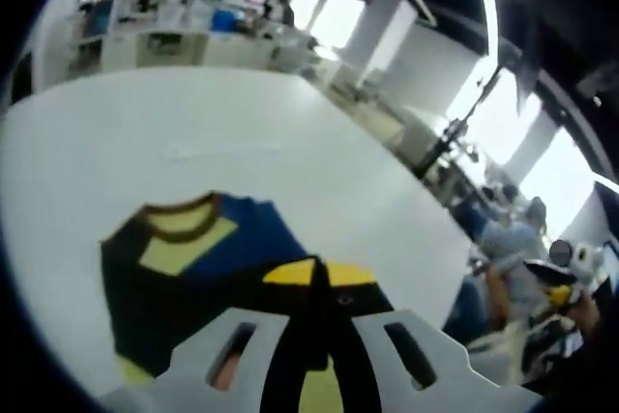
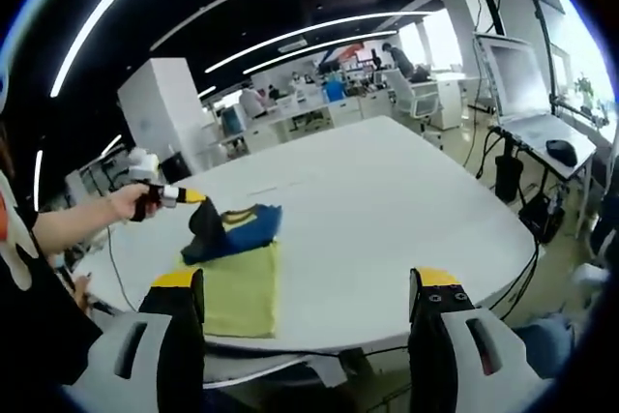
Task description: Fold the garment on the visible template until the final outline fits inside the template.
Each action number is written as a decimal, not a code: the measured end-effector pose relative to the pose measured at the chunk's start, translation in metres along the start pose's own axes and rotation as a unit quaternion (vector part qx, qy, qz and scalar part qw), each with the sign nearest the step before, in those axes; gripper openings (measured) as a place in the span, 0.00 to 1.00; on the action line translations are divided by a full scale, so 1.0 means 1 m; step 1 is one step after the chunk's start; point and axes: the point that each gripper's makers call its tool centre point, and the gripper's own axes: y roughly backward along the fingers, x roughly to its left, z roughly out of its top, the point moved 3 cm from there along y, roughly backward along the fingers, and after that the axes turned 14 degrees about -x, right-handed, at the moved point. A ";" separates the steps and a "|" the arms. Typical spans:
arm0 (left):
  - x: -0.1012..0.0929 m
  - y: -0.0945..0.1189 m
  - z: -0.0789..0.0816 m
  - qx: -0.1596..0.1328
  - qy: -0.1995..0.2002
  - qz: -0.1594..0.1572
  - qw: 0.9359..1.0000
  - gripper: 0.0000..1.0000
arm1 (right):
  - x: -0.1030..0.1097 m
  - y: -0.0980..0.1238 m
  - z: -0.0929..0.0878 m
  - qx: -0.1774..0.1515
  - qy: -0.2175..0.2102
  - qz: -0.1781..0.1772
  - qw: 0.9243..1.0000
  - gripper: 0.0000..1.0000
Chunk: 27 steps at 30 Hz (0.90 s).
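Left gripper (image 2: 193, 202) pinches the garment (image 2: 232, 249) (partly folded) above the table (image 2: 387, 210); right gripper (image 2: 308, 287) gapes wide

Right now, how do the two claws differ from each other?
The left claw has its jaws pressed together on the garment, lifting a dark part of it; the right claw stands wide open with nothing between its jaws. The left claw is over the white table at the cloth; the right claw hangs back at the table's near edge. Both have yellow tips on black jaws.
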 end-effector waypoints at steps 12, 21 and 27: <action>-0.005 -0.030 -0.019 0.027 -0.020 -0.003 0.999 0.00 | -0.011 0.011 -0.004 0.001 -0.006 -0.026 1.000 0.87; -0.003 -0.052 -0.033 0.040 -0.021 0.010 0.999 0.00 | -0.003 -0.001 -0.005 0.008 -0.006 -0.006 1.000 0.88; -0.005 -0.069 -0.044 0.052 -0.018 0.013 0.998 0.00 | 0.014 -0.017 -0.005 0.030 0.027 0.045 0.998 0.89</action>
